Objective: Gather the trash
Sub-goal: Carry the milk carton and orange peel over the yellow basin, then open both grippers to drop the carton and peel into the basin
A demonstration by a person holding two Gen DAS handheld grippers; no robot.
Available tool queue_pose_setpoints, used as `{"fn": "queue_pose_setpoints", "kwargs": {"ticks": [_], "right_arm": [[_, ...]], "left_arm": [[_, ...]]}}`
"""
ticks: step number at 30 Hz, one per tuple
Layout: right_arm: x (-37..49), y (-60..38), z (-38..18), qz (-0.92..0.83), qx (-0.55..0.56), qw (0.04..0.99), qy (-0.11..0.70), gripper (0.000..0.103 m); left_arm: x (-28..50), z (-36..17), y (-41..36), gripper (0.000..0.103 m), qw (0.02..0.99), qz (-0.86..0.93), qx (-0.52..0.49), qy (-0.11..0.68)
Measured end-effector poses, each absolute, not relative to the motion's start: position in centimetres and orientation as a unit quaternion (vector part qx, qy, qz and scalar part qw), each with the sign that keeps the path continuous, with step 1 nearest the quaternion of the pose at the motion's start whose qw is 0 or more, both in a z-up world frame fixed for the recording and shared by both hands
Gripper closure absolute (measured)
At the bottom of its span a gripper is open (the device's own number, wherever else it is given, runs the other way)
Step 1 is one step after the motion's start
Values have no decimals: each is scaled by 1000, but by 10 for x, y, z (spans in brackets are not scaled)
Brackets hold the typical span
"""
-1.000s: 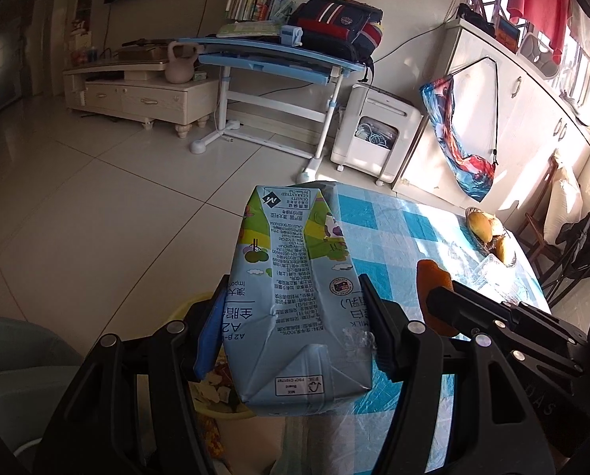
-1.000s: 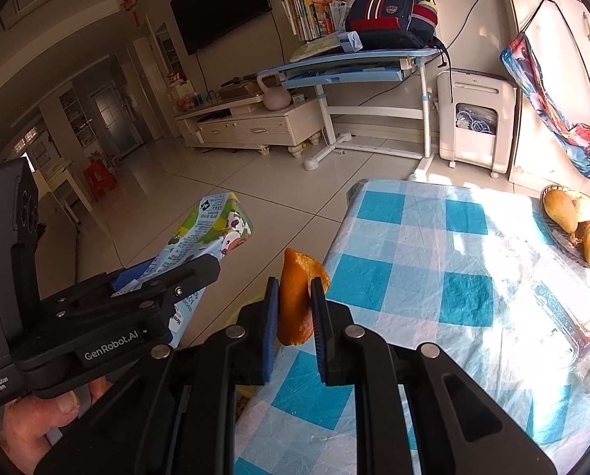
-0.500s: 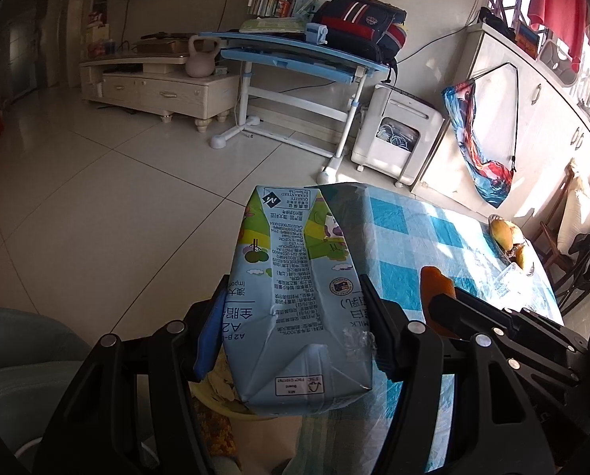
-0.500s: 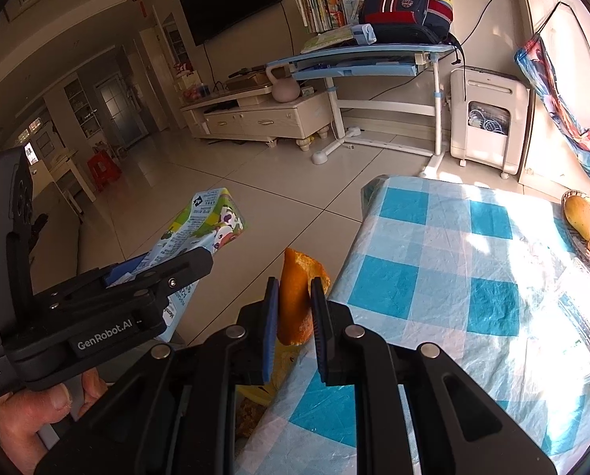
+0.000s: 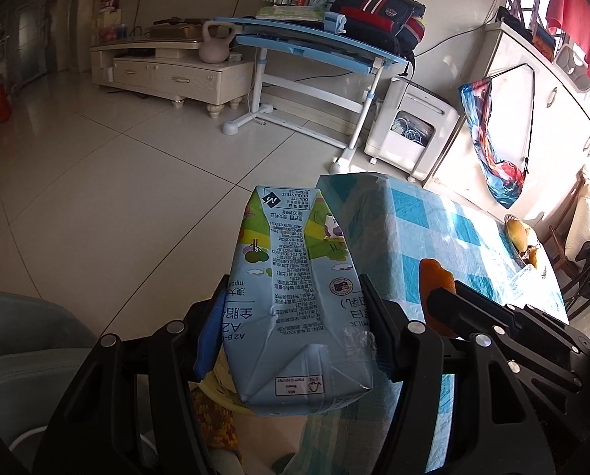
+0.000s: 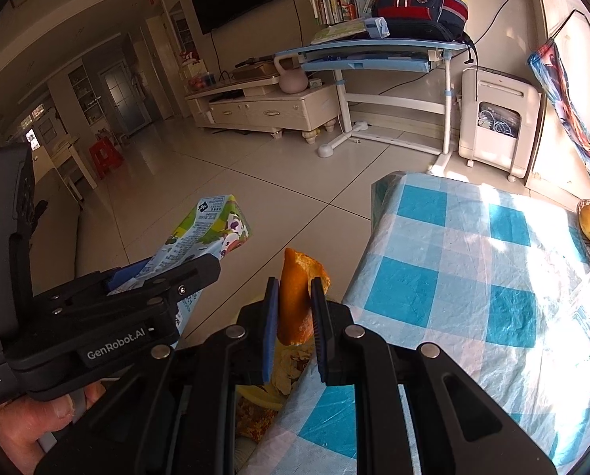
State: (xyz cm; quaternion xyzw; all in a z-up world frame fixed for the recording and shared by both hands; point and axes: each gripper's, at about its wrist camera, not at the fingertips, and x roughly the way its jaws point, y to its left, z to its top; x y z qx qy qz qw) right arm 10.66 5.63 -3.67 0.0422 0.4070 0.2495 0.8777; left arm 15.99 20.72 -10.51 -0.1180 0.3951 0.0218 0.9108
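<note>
You have carried both grippers off the bench (image 6: 473,277) edge; the yellow bin (image 5: 219,390) now sits beneath them at 6 o'clock, so release looks due. Left gripper (image 5: 291,340) clamps one milk carton (image 5: 295,308). Right gripper (image 6: 293,308) pinches one orange peel (image 6: 295,293). Bin contents: probably peel scraps, poorly visible.

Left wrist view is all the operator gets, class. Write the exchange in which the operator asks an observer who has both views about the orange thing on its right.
Operator: What is the orange thing beside my milk carton?
Observer: It is orange peel, pinched between the blue pads of the right gripper.
Operator: What holds my left gripper up?
Observer: A bare hand, wrapped under its body.
</note>
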Motion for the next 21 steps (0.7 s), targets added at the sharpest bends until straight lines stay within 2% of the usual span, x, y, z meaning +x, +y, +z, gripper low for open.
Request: {"fn": "queue_pose_setpoints", "kwargs": {"ticks": [21], "right_arm": [[119, 76, -52, 265, 26, 869, 416, 86]], "left_arm": [[166, -122, 220, 44, 903, 51, -124, 408]]}}
